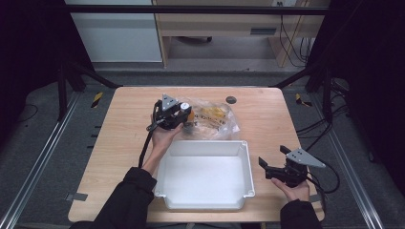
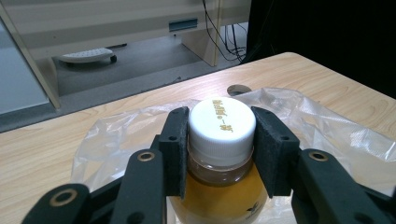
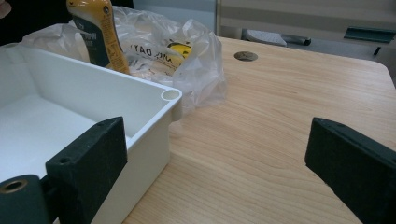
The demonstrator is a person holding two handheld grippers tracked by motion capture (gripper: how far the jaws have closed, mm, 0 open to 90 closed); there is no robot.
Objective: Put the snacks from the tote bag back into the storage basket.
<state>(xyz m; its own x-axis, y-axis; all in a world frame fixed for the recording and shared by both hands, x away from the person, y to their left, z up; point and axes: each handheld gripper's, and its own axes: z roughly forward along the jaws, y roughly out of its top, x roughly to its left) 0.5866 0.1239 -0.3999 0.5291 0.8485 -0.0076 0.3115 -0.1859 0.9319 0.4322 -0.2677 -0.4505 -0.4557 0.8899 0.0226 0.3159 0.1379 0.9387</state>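
The left gripper (image 2: pixel 219 154) pinches the bottle (image 2: pixel 222 140) at its neck under the white cap, axis upright, beside the bag (image 1: pixel 217 119). The tray (image 1: pixel 241 164) lies just toward the person. The right gripper (image 1: pixel 279 168) rests spread, beside the tray.

White bin (image 1: pixel 205 191) blocks near centre; crumpled plastic bag (image 1: pixel 215 119) just beyond its far rim. Bare table (image 1: pixel 272 124) right of both: free passage.
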